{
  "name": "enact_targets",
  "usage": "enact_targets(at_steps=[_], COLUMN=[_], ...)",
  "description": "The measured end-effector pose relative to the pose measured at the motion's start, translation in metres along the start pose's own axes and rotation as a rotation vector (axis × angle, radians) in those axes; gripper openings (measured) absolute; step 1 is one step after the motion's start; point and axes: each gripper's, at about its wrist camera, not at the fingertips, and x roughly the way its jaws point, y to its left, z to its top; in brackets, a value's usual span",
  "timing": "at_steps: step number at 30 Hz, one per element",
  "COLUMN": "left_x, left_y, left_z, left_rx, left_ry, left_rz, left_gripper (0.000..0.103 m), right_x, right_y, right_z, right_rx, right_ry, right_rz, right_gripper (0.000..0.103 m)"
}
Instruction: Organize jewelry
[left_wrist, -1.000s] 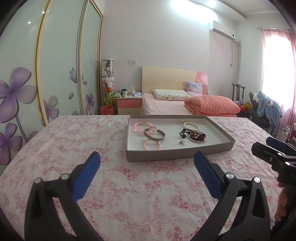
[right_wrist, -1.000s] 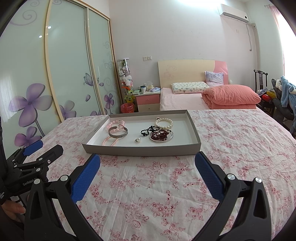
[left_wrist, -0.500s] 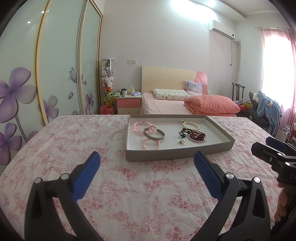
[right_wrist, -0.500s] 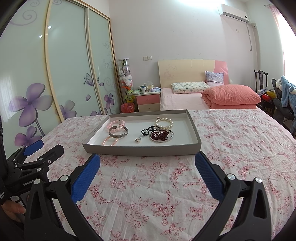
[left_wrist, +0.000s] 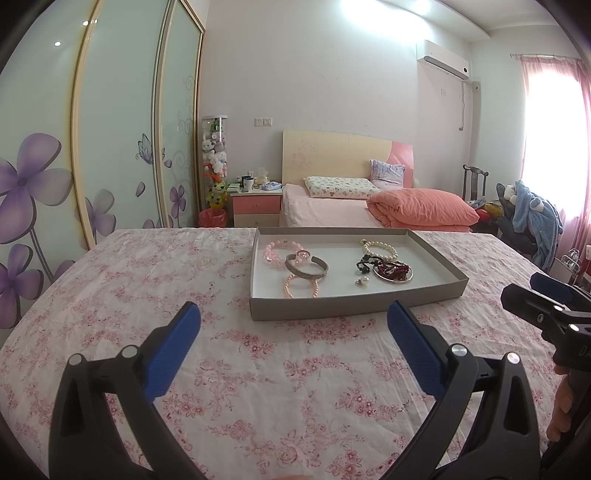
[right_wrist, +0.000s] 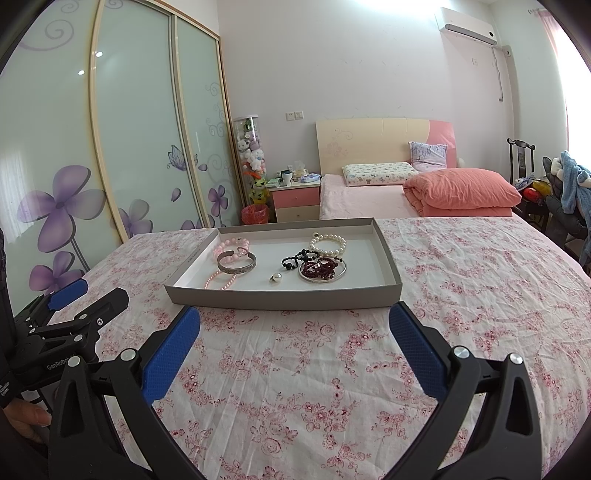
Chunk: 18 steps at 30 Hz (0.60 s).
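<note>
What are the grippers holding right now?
Nothing. The left gripper and right gripper are both open above the bedspread; all the jewelry lies in the tray.

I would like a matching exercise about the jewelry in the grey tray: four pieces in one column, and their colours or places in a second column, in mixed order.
Things:
1. silver cuff bangle
2. white pearl bracelet
3. single pearl pendant
4. dark red bead strand

Descriptions:
A. lies inside a thin silver ring
B. lies alone on bare tray floor, touching nothing
C. farthest back on the right side
D. in the left group, between two pink bead bracelets

Pairs: 1-D, 2-C, 3-B, 4-A
</note>
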Motion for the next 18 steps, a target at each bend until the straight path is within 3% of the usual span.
enact_targets(at_steps=[18], left_x=[-0.0022], left_y=[-0.0014], left_z=[0.0007], left_rx=[0.000], left_ry=[0.004], left_rz=[-0.001], left_gripper=[0.099], right_x=[-0.0002], right_y=[0.0006], right_z=[0.0000], right_rx=[0.001], right_ry=[0.001], right_rz=[0.000], right_gripper=[0.101])
